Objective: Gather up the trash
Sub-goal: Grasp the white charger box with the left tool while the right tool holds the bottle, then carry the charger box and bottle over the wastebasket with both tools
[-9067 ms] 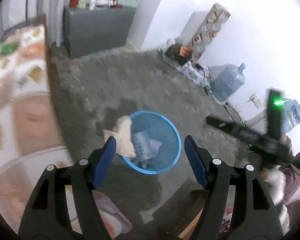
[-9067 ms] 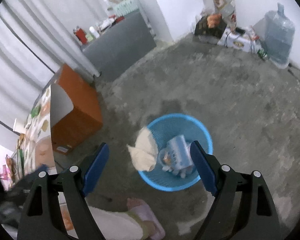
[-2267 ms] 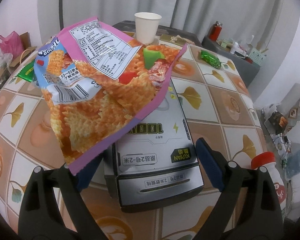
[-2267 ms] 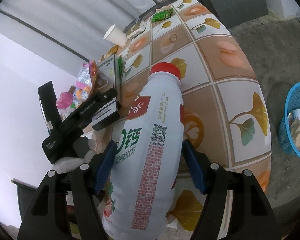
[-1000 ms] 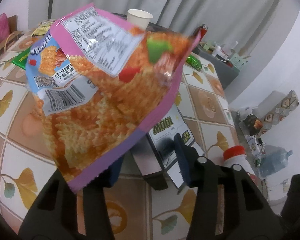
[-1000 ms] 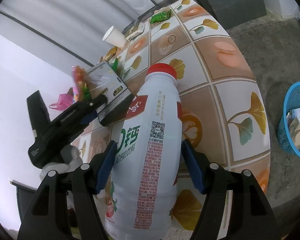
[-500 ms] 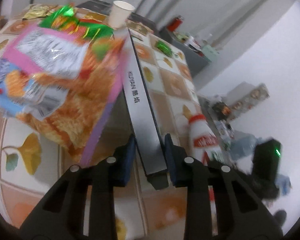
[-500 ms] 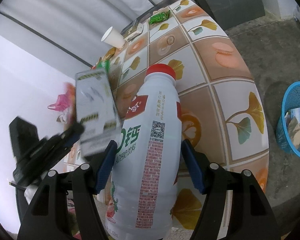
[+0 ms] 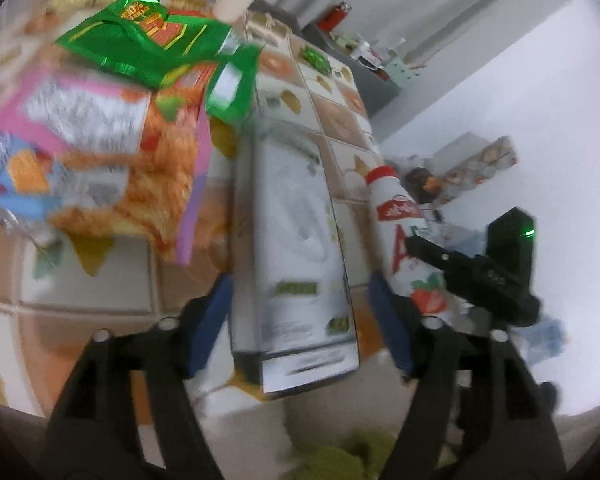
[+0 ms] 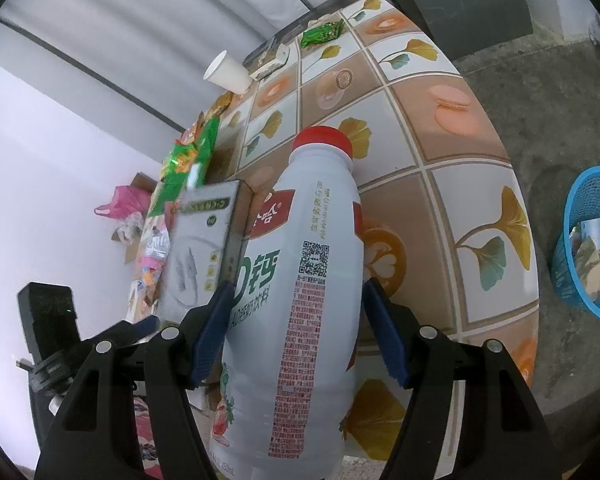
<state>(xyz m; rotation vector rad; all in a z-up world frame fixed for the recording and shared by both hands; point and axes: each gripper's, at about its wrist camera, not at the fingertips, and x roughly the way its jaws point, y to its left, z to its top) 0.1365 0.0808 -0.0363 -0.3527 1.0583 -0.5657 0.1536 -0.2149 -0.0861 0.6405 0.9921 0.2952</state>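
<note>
My left gripper (image 9: 300, 320) is shut on a grey and white box (image 9: 296, 240), held tilted above the tiled table (image 9: 80, 280); the box also shows in the right wrist view (image 10: 200, 248). An orange and pink snack bag (image 9: 100, 168) and a green wrapper (image 9: 140, 48) lie on the table behind it. My right gripper (image 10: 296, 332) is shut on a white drink bottle (image 10: 300, 272) with a red cap, also seen in the left wrist view (image 9: 396, 224). A blue trash basket (image 10: 588, 240) stands on the floor to the right.
A paper cup (image 10: 228, 72), a small green packet (image 10: 320, 34) and a small carton (image 10: 270, 65) sit at the table's far end. A grey cabinet (image 10: 460, 4) stands beyond. A pink bag (image 10: 120, 204) lies on the floor by the wall.
My left gripper has lifted the box off the table and turned it, its broad face now towards me; the snack bag has slid off it. My right gripper still holds the bottle.
</note>
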